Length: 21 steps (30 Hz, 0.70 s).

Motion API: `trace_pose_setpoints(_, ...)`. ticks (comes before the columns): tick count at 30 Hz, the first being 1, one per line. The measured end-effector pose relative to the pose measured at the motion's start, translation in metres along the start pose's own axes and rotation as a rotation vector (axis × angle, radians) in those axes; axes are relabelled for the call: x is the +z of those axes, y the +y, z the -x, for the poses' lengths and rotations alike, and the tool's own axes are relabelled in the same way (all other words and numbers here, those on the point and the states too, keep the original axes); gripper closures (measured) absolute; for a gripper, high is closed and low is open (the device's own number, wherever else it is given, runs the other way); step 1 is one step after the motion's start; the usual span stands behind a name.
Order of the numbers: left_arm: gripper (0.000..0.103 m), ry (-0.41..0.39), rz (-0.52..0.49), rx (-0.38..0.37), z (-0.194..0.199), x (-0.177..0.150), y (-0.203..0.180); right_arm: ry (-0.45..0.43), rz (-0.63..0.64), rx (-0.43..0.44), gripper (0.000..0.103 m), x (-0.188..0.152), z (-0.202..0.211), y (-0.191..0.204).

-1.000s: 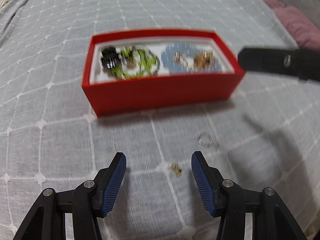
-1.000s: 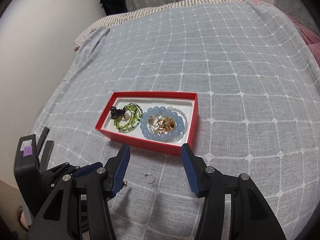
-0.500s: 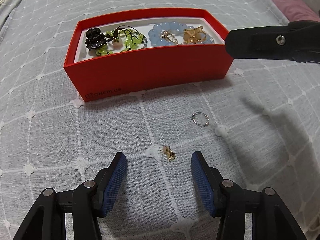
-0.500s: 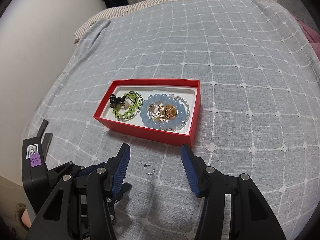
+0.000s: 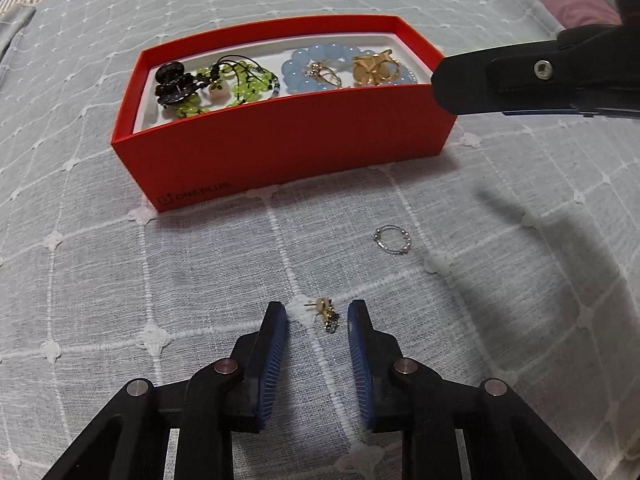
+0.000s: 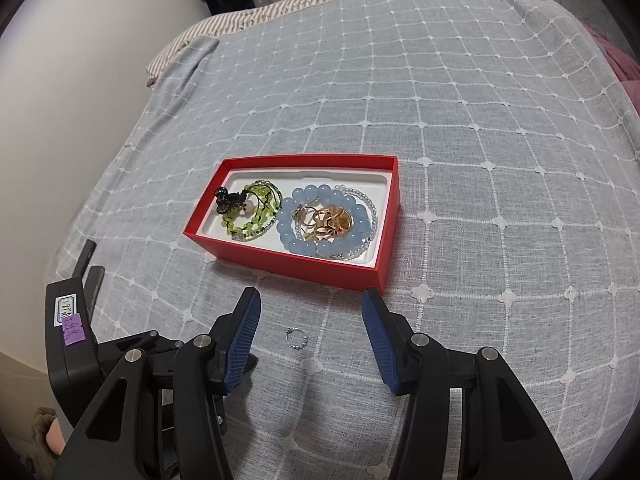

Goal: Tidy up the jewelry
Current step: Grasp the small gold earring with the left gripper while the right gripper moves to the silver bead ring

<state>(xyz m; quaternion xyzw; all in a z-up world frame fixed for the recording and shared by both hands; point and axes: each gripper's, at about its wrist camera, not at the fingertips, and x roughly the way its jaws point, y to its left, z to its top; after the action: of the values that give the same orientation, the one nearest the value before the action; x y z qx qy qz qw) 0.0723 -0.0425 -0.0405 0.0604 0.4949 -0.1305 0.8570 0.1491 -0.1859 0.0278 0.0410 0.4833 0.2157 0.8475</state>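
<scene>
**Two small pieces left outside the box**

Most of the jewelry already sits in the red box [image 5: 280, 148], which lies well ahead of both pairs of fingers: a black clip [image 5: 173, 85] and green bead bracelet [image 5: 244, 84] at one end, a blue bead bracelet [image 5: 304, 68] with gold rings [image 5: 374, 68] inside it at the other. Two pieces are not yet put away, both on the grey bedspread [image 5: 120, 280] short of the box.

The left gripper [image 5: 317, 316] is low over the cloth with its jaws narrowed but not closed. The small gold earring [image 5: 326, 312] lies between the fingertips, nearer the right-hand pad, and seems to touch neither, though the piece is too tiny to be sure. Closing on it looks like the step in hand.

The right gripper [image 6: 310, 318] hangs higher with its jaws spread wide and empty. The thin silver ring [image 6: 296, 338] lies between and just beyond its fingertips, a little toward the left-hand finger; seen from the left wrist it is ahead of the fingers and off to the right.

Judged from this, the task is close to its end: earring in, then ring.
</scene>
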Motion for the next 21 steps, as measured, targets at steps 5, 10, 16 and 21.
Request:
trace_pose_setpoints(5,0.077,-0.001,0.000,0.003,-0.0017,0.0022,-0.0009,-0.007,0.005,-0.005,0.048,0.0003,0.0003,0.0002)
trace_pose_setpoints(10,0.088,-0.009,-0.006,0.006,0.0016,-0.0012,-0.0046,-0.007,0.030,-0.004,0.048,-0.0007,0.0001,0.0042)
trace_pose_setpoints(16,0.097,-0.011,0.010,-0.004,0.0019,0.0023,-0.0008,-0.008,0.049,0.008,0.049,-0.0012,-0.0002,0.0071)
trace_pose_setpoints(21,0.100,-0.013,0.013,-0.004,-0.0023,0.0063,0.0045,0.011,0.061,0.019,0.052,-0.0017,-0.0032,0.0073)
